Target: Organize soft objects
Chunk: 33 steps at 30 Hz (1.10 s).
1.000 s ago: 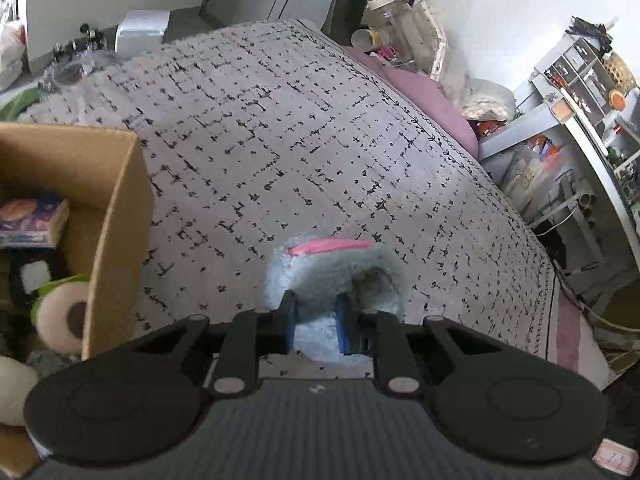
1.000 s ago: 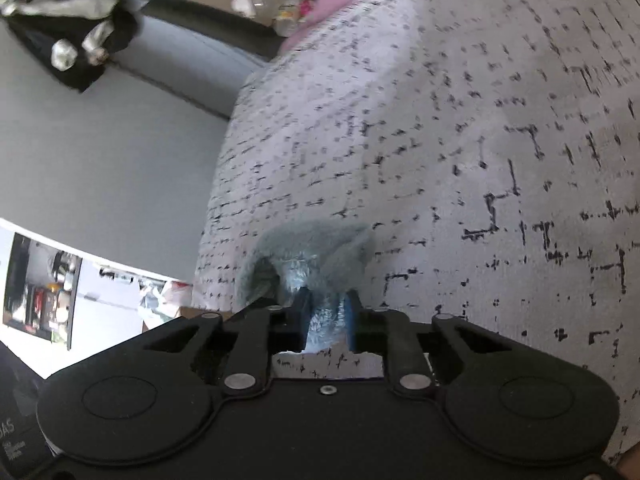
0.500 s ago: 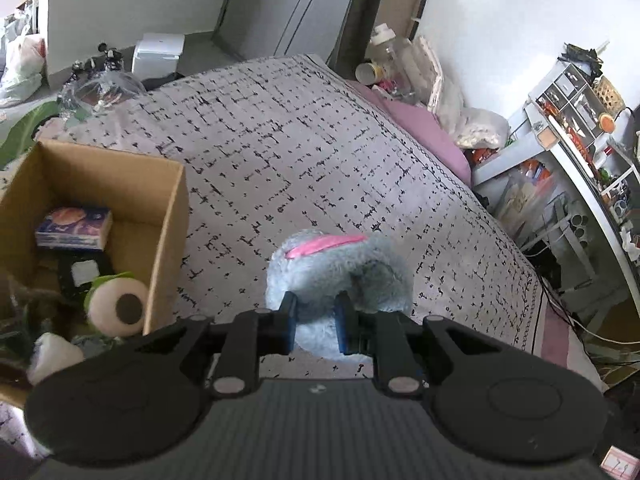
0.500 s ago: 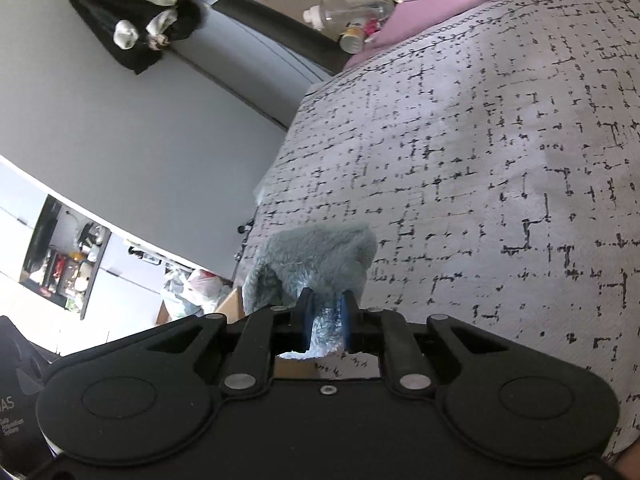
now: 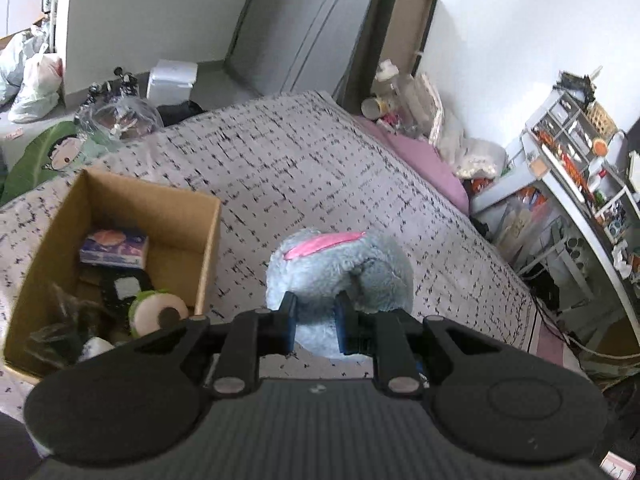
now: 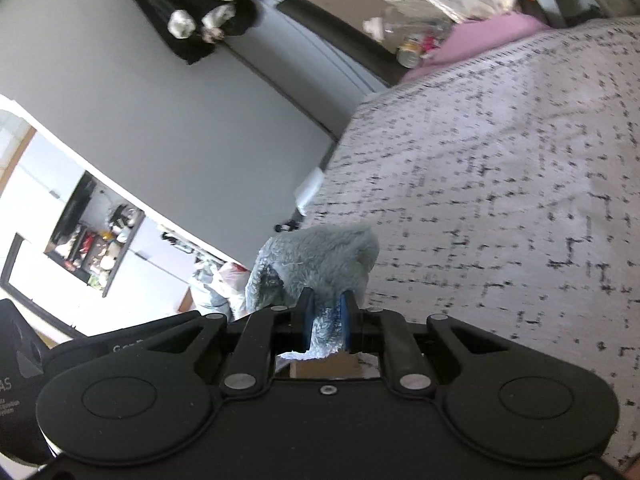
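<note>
1. Left wrist view: sits just behind the left gripper (image 5: pixel 316 316), raised above the bed (image 5: pixel 304 176), looking steeply down and forward. Cardboard box (image 5: pixel 208 256) at 9 o'clock, shelves (image 5: pixel 576 152) at 2 o'clock.
2. Right wrist view: sits just behind the right gripper (image 6: pixel 326 318), tilted less steeply and rolled, facing across the bed (image 6: pixel 500 184) toward a grey wall (image 6: pixel 160 92) at 10 o'clock.
3. Shared: the patterned bedspread, the pink pillow (image 5: pixel 420 156) (image 6: pixel 488 32) and the grey plush toy (image 5: pixel 340 268) (image 6: pixel 320 256), close in both.

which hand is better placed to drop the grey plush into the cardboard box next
Probably left. The left gripper, shut on the grey plush, has the open cardboard box close beside it. The right gripper also pinches the plush, but sees mostly bedspread.
</note>
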### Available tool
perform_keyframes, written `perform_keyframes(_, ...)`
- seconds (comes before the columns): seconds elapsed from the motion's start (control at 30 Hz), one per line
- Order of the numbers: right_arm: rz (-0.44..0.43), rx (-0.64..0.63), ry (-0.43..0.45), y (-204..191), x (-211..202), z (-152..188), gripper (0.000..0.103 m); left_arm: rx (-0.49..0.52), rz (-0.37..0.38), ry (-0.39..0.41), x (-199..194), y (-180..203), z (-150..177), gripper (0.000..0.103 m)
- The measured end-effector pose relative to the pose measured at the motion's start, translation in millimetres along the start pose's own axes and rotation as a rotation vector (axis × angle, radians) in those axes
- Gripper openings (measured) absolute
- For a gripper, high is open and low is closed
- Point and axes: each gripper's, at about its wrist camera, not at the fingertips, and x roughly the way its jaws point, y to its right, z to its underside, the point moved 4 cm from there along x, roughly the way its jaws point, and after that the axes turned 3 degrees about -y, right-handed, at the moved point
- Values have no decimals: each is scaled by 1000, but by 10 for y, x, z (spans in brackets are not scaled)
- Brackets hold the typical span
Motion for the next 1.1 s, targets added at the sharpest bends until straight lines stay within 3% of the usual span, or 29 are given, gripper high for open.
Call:
perform_keyframes(0.3, -73, -79, 31, -303, 12, 71, 6, -34, -7, 63, -283, -252, -56, 18)
perform_keyframes(0.4, -85, -91, 34, -355, 44, 95, 0, -33, 2, 79, -347, -324, -54, 1)
perform_keyframes(0.53, -102, -120, 35, -461, 92, 157, 0, -40, -4, 89, -381, -453, -34, 0)
perform_keyframes(0.93, -16, -55, -12, -274, 218, 215, 1, -115, -46, 23, -303, -764, -28, 3)
perform_keyframes(1.1, 31, 34, -8, -64, 223, 171, 6, -106, -51, 2, -229, -764, -22, 4)
